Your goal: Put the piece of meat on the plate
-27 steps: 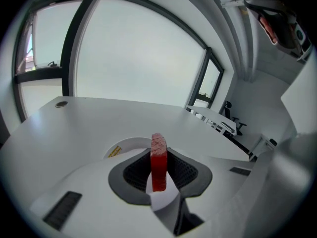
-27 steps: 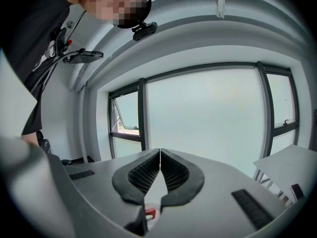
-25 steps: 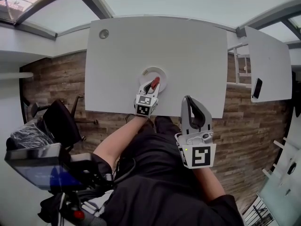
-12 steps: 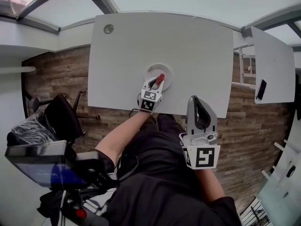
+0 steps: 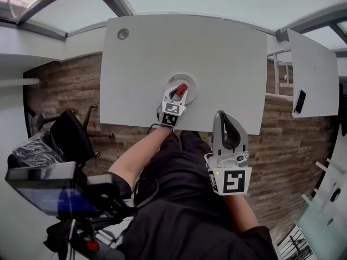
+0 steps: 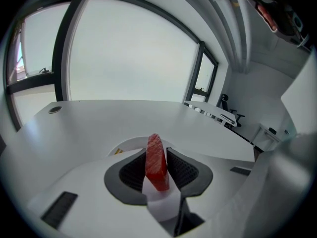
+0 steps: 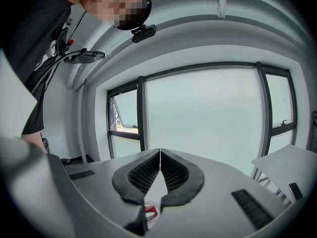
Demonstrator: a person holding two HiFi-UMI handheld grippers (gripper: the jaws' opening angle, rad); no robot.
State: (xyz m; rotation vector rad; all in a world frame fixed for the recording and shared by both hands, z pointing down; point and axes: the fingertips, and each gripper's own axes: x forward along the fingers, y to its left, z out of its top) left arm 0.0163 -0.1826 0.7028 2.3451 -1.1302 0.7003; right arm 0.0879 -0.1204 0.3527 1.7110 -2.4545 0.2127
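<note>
1. Left gripper view: left tongs clenched on the piece of meat, held edge-up, with the plate just beyond them, likely for lowering
2. Right tongs pressed together, empty, parked apart, out of the way

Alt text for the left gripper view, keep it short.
The left gripper holds a red piece of meat upright between its jaws. A white plate shows just behind them on a white table, with large windows beyond.

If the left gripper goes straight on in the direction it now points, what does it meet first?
Most likely the white plate, which lies just ahead of the left gripper and the piece of meat it holds; exact depth is unclear.
</note>
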